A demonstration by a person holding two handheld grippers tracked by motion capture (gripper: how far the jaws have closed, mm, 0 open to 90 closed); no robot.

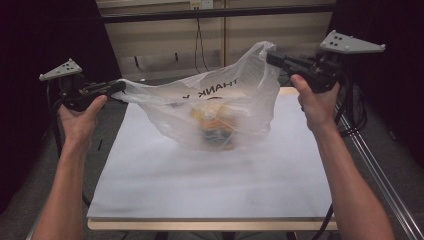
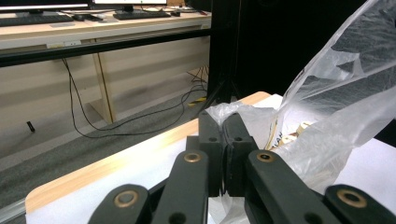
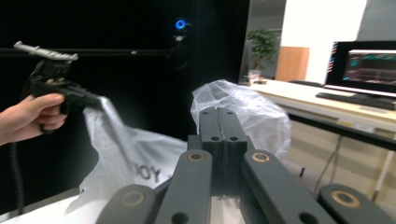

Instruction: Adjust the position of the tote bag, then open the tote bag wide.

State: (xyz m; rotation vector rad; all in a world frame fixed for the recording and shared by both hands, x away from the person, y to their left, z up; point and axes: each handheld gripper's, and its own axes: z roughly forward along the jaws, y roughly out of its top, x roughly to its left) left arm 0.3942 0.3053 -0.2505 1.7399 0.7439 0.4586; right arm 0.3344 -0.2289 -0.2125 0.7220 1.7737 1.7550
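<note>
With my left gripper (image 1: 119,86) and right gripper (image 1: 271,56) each clamped on a handle of the thin translucent white plastic bag (image 1: 220,107), I worry the film could tear or slip free, dropping its load onto the white-topped bench (image 1: 200,185).

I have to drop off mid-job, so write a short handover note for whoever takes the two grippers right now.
Left gripper: shut on the left handle of the plastic bag.
Right gripper: shut on the right handle, held higher than the left.
Bag: thin, see-through, stretched between both grippers above the white mat; its bottom sags low over the mat, contact unclear.
Contents: blurred yellow and dark items sit in the bottom.
Done: both handles gripped, the bag's mouth pulled wide.
Left: probably lift or carry it off; keep both grips even so nothing tips out.
</note>
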